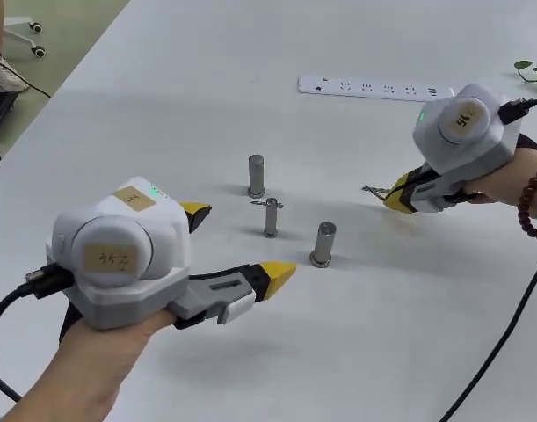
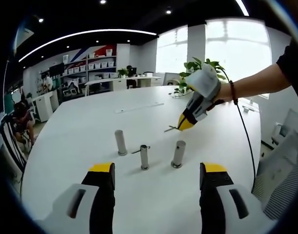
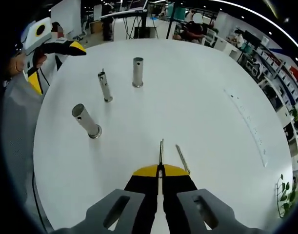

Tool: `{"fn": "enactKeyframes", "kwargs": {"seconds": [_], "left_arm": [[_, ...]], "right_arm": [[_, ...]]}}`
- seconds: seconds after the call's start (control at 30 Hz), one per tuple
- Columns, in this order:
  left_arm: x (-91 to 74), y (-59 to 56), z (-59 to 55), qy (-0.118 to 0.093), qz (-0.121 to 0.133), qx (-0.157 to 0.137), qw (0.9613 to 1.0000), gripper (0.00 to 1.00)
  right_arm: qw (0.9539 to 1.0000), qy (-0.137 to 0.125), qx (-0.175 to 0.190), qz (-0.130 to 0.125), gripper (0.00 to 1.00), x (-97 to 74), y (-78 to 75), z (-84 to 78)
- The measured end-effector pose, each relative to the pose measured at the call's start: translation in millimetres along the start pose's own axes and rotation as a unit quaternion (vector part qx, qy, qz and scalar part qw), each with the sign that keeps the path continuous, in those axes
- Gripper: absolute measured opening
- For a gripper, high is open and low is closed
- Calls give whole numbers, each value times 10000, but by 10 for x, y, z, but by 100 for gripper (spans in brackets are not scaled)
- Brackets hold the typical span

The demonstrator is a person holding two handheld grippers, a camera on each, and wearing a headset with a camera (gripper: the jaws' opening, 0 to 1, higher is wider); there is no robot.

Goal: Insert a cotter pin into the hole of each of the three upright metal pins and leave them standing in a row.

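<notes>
While looking down across the white table, count a slanting row of three at mid-table, running from far left to near right, all upright and standing apart. Start with the far metal pin: stands straight, plain at the top. Move to the middle metal pin: carries a fitted cotter pin crosswise through its head, sticking out on both sides. On to the near metal pin, rightmost of the row: stands plain as well, showing a side hole in the right gripper view. Over on the right, catch the right gripper, yellow tips clenched on a held cotter pin, poking leftward toward the row, well apart from the near metal pin. Down at the near left, find the left gripper, jaws spread wide, released, clasping nothing, aimed at the row from the near side. Beyond the row, spot a white power strip lying flat on the far right of the table. And on the wrist behind the right gripper, note a beaded bracelet.
</notes>
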State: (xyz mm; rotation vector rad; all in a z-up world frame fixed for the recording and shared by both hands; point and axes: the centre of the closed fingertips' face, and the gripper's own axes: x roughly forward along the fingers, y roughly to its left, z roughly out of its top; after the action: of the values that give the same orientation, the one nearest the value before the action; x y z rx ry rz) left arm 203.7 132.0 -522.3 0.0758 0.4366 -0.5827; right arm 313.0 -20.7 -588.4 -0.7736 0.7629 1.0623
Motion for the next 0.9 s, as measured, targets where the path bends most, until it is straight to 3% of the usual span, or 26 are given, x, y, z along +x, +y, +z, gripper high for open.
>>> {"fn": "enactKeyframes", "kwargs": {"seconds": [0.23, 0.43, 0.63, 0.8, 0.9], "left_arm": [[64, -70, 102, 19, -163, 135, 9998, 61], [144, -121, 90, 196, -296, 28, 9994, 52], [209, -190, 145, 272, -465, 24, 9985, 46], [276, -250, 260, 214, -664, -158, 9974, 40], [312, -283, 280, 272, -739, -174, 9967, 37]], "right_arm": [[9989, -360, -306, -70, 0, -199, 172, 195], [9970, -548, -549, -37, 0, -299, 331, 314], [9932, -775, -870, 2, 0, -365, 486, 444], [9885, -944, -1179, -14, 0, -407, 609, 554], [9866, -1069, -1234, 31, 0, -417, 606, 597]]}}
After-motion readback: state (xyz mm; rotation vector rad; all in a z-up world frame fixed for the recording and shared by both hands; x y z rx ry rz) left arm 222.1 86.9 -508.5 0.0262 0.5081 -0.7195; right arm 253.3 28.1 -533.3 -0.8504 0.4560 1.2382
